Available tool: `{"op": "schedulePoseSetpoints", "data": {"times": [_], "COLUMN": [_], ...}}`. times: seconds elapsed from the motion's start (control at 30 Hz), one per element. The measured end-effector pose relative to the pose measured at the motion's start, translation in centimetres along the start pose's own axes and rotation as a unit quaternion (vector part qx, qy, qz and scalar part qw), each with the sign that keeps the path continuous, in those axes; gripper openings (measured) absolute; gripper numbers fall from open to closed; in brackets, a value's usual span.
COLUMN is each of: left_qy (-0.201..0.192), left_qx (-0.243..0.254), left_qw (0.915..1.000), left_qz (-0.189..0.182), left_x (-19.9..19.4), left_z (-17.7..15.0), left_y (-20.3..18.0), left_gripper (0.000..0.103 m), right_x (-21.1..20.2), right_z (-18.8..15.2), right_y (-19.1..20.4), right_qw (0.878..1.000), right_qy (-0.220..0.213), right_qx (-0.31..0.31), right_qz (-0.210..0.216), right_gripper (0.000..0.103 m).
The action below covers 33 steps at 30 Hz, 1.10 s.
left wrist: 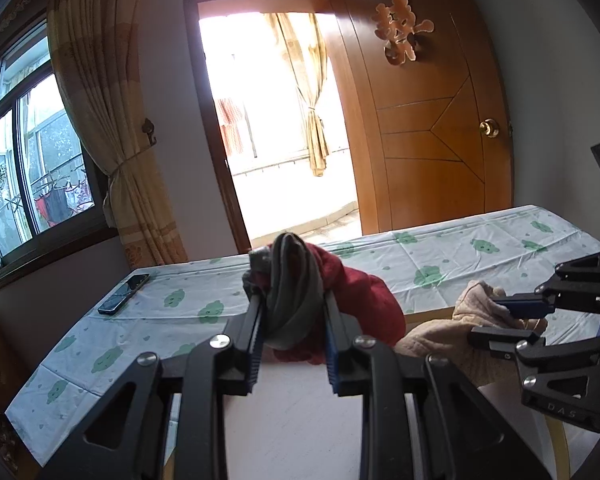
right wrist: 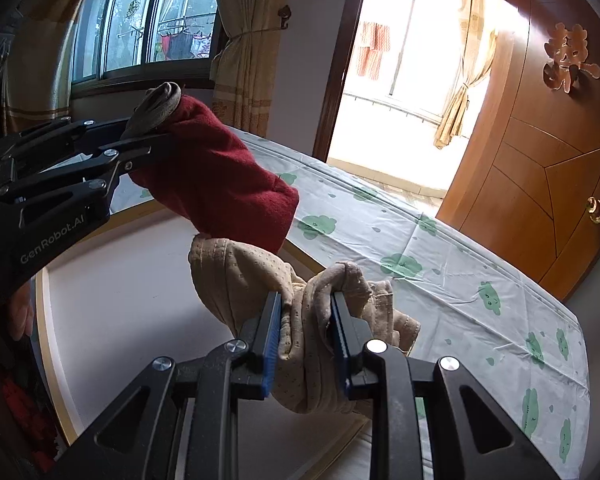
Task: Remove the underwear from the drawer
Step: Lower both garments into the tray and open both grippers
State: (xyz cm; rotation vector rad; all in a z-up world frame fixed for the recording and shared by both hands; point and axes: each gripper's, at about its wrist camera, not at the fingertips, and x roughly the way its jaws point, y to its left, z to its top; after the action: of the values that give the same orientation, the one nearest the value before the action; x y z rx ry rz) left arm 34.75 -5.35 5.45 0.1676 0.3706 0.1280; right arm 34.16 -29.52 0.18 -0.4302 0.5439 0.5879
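Note:
My left gripper (left wrist: 293,300) is shut on red underwear with a grey waistband (left wrist: 296,292), held up above the white drawer bottom (left wrist: 292,420). It also shows in the right wrist view (right wrist: 148,130), with the red underwear (right wrist: 216,184) hanging from it. My right gripper (right wrist: 306,308) is shut on beige dotted underwear (right wrist: 256,276), lifted over the drawer (right wrist: 120,300). In the left wrist view the right gripper (left wrist: 496,318) is at the right, clamping the beige underwear (left wrist: 452,340). The two garments hang side by side and touch.
A bed with a cloud-print sheet (left wrist: 460,252) lies beyond the drawer. A dark phone (left wrist: 124,288) lies on its left side. An open wooden door (left wrist: 428,120), a bright doorway and a curtained window (left wrist: 32,160) are behind. More red cloth (right wrist: 20,404) shows at lower left.

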Motion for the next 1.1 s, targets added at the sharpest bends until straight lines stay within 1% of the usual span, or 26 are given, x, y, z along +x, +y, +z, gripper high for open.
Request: {"op": "schedulePoseSetpoints", "data": {"times": [0.13,0.23,0.3,0.33,0.37,0.4,0.43,0.47,0.5,0.57,0.6,0.63,0.7,0.73,0.77,0.87,0.97,1.1], "left_qy": [0.019,0.048,0.053,0.053,0.056,0.056,0.056,0.056,0.057,0.061,0.062,0.062,0.063,0.062,0.061,0.052,0.037,0.023], "left_qx": [0.004,0.005,0.011,0.014,0.019,0.022,0.027,0.031,0.036,0.044,0.050,0.056,0.062,0.063,0.062,0.046,0.026,-0.004], "left_qw": [0.9998,0.9985,0.9982,0.9980,0.9976,0.9975,0.9973,0.9970,0.9967,0.9958,0.9954,0.9951,0.9946,0.9947,0.9950,0.9961,0.9972,0.9977], "left_qz": [-0.006,-0.023,-0.027,-0.031,-0.035,-0.037,-0.039,-0.042,-0.045,-0.051,-0.053,-0.053,-0.054,-0.053,-0.049,-0.054,-0.060,-0.064], "left_x": [1.0,1.6,1.5,1.3,1.1,0.7,0.3,-0.1,-0.5,-1.1,-1.5,-1.8,-2.4,-2.7,-3.0,-4.3,-6.1,-8.5], "left_z": [-0.6,-1.3,-1.8,-2.0,-2.1,-2.2,-2.3,-2.4,-2.6,-3.1,-3.4,-3.8,-4.4,-4.7,-4.9,-5.3,-5.5,-5.9], "left_y": [-0.7,-1.2,-1.7,-1.9,-2.2,-2.5,-2.7,-3.0,-3.3,-3.8,-4.2,-4.6,-4.9,-5.0,-4.9,-4.1,-2.9,-1.0], "left_gripper": [0.024,0.025,0.026,0.030,0.035,0.038,0.048,0.059,0.064,0.074,0.076,0.078,0.085,0.091,0.094,0.094,0.094,0.095], "right_x": [1.1,1.8,2.1,2.2,2.3,2.4,2.3,2.1,1.8,1.2,0.8,0.4,-0.4,-0.8,-1.3,-2.7,-4.4,-6.3], "right_z": [-0.2,-0.4,-0.5,-0.6,-0.6,-0.7,-0.7,-0.8,-0.9,-1.1,-1.3,-1.4,-1.9,-2.1,-2.3,-3.0,-3.7,-5.0], "right_y": [-0.3,-0.9,-0.9,-1.0,-1.0,-1.1,-1.2,-1.3,-1.4,-1.6,-1.6,-1.5,-1.4,-1.4,-1.4,-1.5,-1.3,-0.2], "right_qw": [1.000,1.000,0.999,0.999,0.999,0.999,0.999,0.999,0.999,0.998,0.998,0.998,0.998,0.998,0.998,0.997,0.995,0.994], "right_qy": [0.015,0.024,0.030,0.034,0.035,0.037,0.036,0.033,0.029,0.025,0.022,0.020,0.016,0.014,0.012,-0.001,-0.016,-0.033], "right_qx": [0.002,0.015,0.015,0.016,0.019,0.022,0.027,0.033,0.039,0.050,0.051,0.052,0.055,0.058,0.062,0.079,0.098,0.100], "right_qz": [-0.003,0.005,0.005,0.007,0.008,0.006,0.002,0.002,0.006,0.006,0.002,-0.001,-0.004,-0.006,-0.007,0.000,0.015,0.030], "right_gripper": [0.026,0.026,0.029,0.032,0.037,0.050,0.056,0.056,0.056,0.060,0.064,0.065,0.065,0.066,0.066,0.067,0.072,0.073]}}
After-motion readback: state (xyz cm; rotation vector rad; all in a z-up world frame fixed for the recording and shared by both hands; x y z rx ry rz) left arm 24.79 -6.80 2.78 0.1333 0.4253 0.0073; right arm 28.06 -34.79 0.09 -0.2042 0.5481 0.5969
